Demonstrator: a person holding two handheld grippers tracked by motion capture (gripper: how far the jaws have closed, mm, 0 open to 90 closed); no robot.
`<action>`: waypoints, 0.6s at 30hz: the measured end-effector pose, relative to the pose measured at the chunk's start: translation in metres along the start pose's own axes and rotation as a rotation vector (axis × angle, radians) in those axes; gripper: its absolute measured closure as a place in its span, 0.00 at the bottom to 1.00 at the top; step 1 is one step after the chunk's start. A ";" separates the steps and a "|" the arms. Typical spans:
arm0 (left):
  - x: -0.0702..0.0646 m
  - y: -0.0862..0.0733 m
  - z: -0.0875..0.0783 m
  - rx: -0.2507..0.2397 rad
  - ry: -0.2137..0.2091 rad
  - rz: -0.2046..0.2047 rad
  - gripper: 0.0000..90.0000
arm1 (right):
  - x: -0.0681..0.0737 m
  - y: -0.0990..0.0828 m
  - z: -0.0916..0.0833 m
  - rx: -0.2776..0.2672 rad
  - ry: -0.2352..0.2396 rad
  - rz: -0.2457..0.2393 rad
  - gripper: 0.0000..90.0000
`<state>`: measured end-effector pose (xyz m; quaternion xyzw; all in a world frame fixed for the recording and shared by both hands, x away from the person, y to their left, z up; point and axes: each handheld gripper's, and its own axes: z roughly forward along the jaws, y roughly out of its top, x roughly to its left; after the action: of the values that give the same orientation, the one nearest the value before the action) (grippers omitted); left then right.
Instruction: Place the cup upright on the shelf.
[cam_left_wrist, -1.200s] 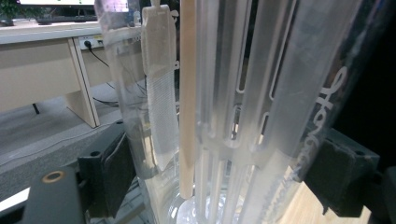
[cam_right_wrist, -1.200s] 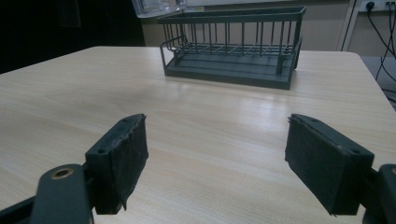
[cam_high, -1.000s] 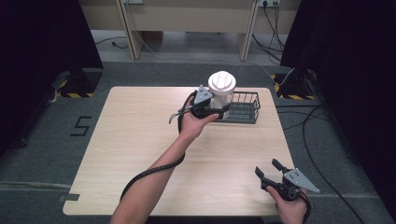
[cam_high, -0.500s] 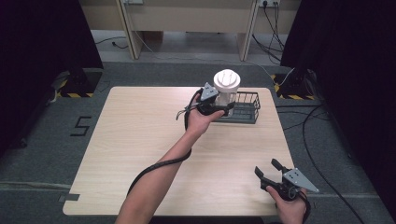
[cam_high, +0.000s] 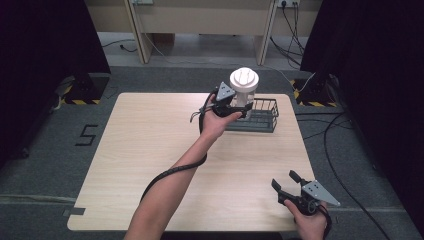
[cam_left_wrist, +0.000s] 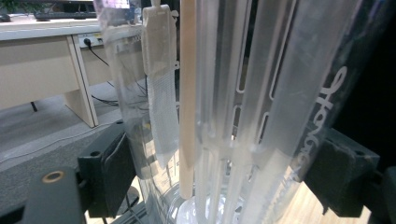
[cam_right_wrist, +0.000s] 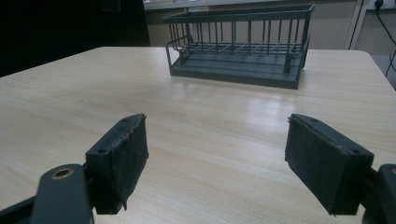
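I see a dark wire basket (cam_high: 256, 116) at the far side of the bench (cam_high: 150, 150). In the right claw view the basket (cam_right_wrist: 240, 44) looks empty — just thin bars and a flat bottom.

My left claw (cam_high: 239, 111) holds a clear plastic jar (cam_high: 243, 90) with a round white lid. The jar is up off the bench, over the left end of the basket. In the left claw view the jar (cam_left_wrist: 243, 112) is very close. Both black pads press on its sides, one pad (cam_left_wrist: 112, 168) on the left and one on the right. The jar has long ridges down its wall and some white writing on it. Inside I see a pale flat stick (cam_left_wrist: 187, 98) standing up, and a white mesh piece (cam_left_wrist: 161, 84) beside it. I cannot tell what else is in there.

My right claw (cam_high: 289, 189) is at the near right corner of the bench, well apart from the basket. Its jaws are wide open and hold nothing — only bare wood shows between them in the right claw view.

Nothing lies on the bench between the right claw and the basket. A black cable (cam_high: 170, 172) runs along my left arm. Past the bench there is grey floor and a pale desk (cam_high: 200, 20).
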<state>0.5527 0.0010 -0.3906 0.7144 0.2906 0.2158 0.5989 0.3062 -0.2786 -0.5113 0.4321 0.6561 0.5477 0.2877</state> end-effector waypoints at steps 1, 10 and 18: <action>0.001 0.001 0.000 0.002 0.002 0.001 0.20 | 0.000 0.000 0.000 0.000 0.000 0.000 0.24; 0.007 0.001 0.006 0.008 0.014 -0.008 0.20 | 0.000 0.000 0.000 0.000 0.002 -0.002 0.24; 0.011 0.003 0.014 0.015 0.024 -0.012 0.20 | 0.000 0.000 0.001 0.004 0.006 -0.004 0.24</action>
<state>0.5701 -0.0021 -0.3905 0.7144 0.3035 0.2186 0.5914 0.3067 -0.2779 -0.5120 0.4297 0.6588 0.5474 0.2859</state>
